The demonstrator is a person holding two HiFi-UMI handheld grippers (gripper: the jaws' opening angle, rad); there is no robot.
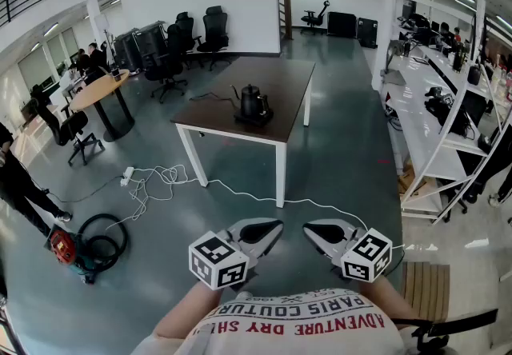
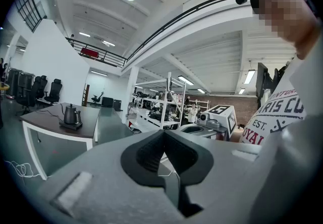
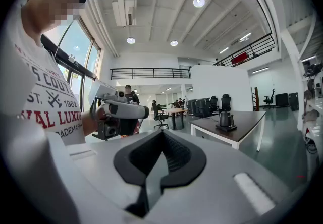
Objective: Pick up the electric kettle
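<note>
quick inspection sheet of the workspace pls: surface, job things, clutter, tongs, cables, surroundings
surface: dark-topped table with white legs, standing out on the open floor
job's things: black electric kettle upright on its base on the table, untouched
clutter: red machine with black hose on the floor at left; nothing else seen on the tabletop
grippers: left tongs and right tongs both shut, empty, held close to the person, far from the kettle
cables: white cable tangled on the floor, running past the table; thin dark cord on the tabletop
surroundings: office chairs, round table, white shelving
</note>
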